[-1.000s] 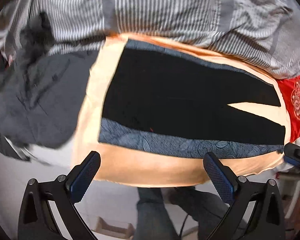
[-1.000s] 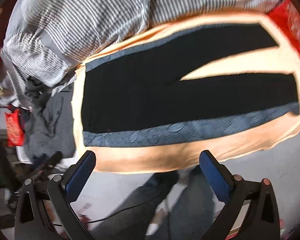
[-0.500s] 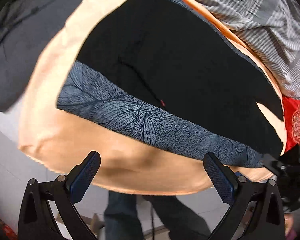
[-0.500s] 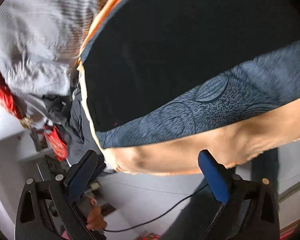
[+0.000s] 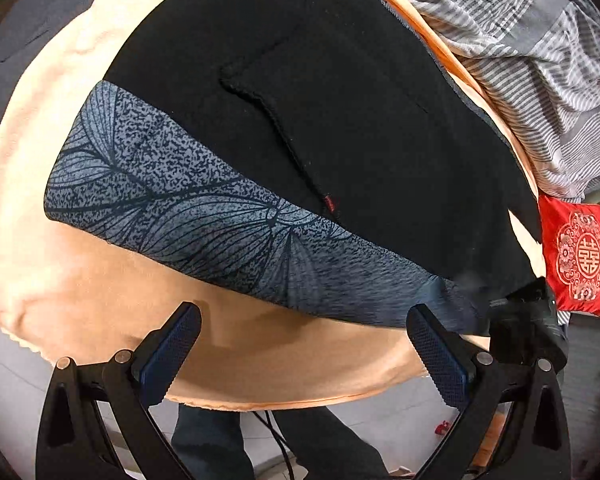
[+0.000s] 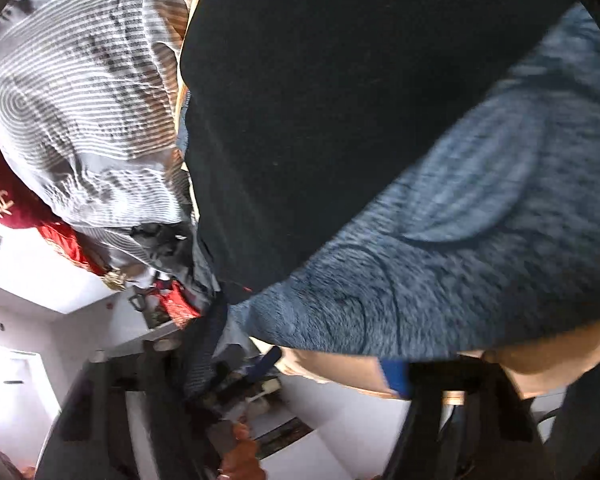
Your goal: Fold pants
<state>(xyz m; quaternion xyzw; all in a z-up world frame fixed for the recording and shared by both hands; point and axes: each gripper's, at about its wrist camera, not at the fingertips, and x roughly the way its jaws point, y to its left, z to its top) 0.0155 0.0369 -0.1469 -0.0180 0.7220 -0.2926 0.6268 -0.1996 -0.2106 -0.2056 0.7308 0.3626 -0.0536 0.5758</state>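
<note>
Black pants lie flat on a blue leaf-patterned cloth over an orange blanket on the bed. A pocket seam with a small red tag faces me. My left gripper is open and empty, just short of the near bed edge below the waist end of the pants. My right gripper is open and empty, very close over the pants and the blue cloth; the view is blurred. The right gripper's body also shows in the left wrist view.
A grey striped duvet is bunched along the far side. A red embroidered cushion lies at the right end. Dark grey clothing lies at the left. The person's legs and a cable stand on the floor in front.
Both grippers have moved in toward the bed and down close to the pants. The right wrist view has tilted and swung left and is blurred by motion. Both stayed open.
</note>
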